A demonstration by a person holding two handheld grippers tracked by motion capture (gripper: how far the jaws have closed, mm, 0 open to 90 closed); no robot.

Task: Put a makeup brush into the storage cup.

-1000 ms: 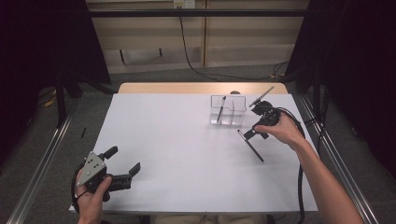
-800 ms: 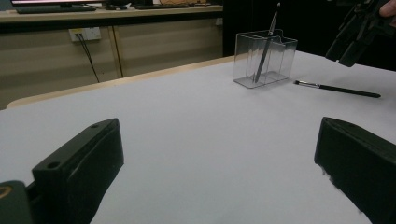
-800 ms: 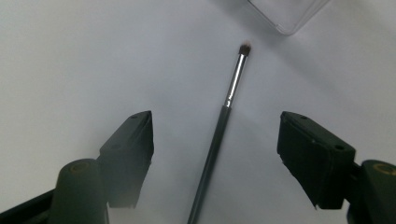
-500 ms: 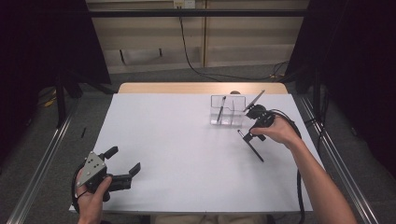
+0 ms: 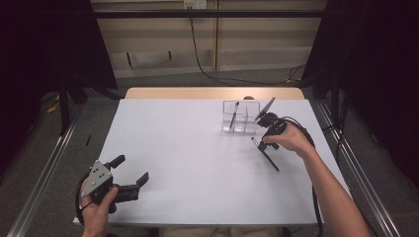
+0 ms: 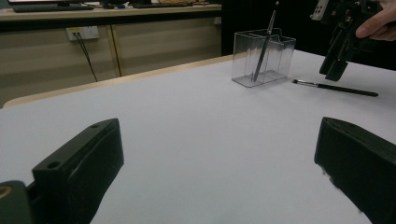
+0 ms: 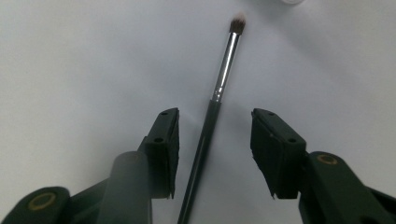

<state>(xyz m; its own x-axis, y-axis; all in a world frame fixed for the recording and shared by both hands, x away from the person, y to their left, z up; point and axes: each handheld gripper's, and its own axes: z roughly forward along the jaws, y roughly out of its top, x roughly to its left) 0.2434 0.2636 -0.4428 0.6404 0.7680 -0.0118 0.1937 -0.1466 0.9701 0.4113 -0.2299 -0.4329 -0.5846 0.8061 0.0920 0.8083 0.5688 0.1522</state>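
A slim black makeup brush (image 5: 272, 163) (image 7: 219, 88) (image 6: 336, 87) lies flat on the white table (image 5: 197, 158), its bristles toward the clear holder (image 5: 240, 118) (image 6: 264, 58). My right gripper (image 5: 265, 140) (image 7: 215, 116) (image 6: 337, 65) hangs open just above it, one jaw on each side of the handle, touching nothing. A second brush (image 5: 234, 114) (image 6: 264, 39) leans upright inside the holder. At the near left my left gripper (image 5: 131, 168) (image 6: 219, 135) stands open with nothing in it, low over the table.
The holder has several compartments and sits at the far right of the table. A bare wooden strip (image 5: 212, 93) borders the far edge. Metal rails (image 5: 44, 168) run along the floor on both sides. My right gripper's cable (image 5: 312, 148) trails beside the forearm.
My right gripper has shifted a little to the left, from beside the holder to over the lying brush. The left gripper and both brushes have stayed put.
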